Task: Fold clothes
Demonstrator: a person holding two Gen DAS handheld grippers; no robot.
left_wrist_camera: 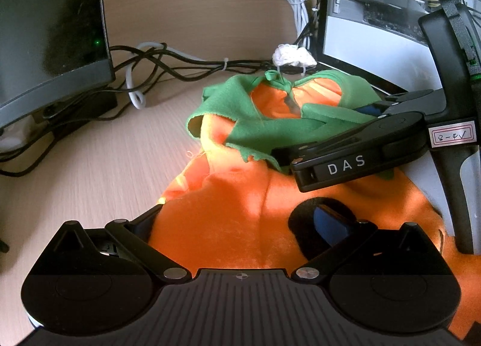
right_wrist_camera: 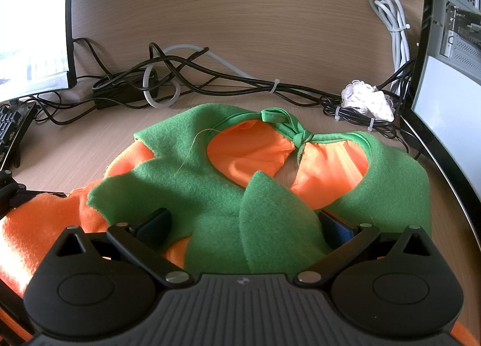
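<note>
Left wrist view: left tool (left_wrist_camera: 240,222) is sitting spread wide over the orange fleece garment (left_wrist_camera: 228,210), fingers apart with fabric between them, nothing pinched. The garment is lying bunched on the worktop (left_wrist_camera: 99,165), green collar (left_wrist_camera: 270,126) toward the back. Right tool (left_wrist_camera: 339,162) is reaching in from the right, resting on the collar; cannot tell its grip from here. Monitor (left_wrist_camera: 51,30) is standing left, cables (left_wrist_camera: 168,63) running behind.

Right wrist view: right tool (right_wrist_camera: 243,225) is gaping wide, fingers straddling a green collar flap (right_wrist_camera: 270,219), not clenched. Tied green bow (right_wrist_camera: 285,129) is lying at the neck opening. White lace scrap (right_wrist_camera: 366,99) is sitting on the cables (right_wrist_camera: 210,78).
</note>
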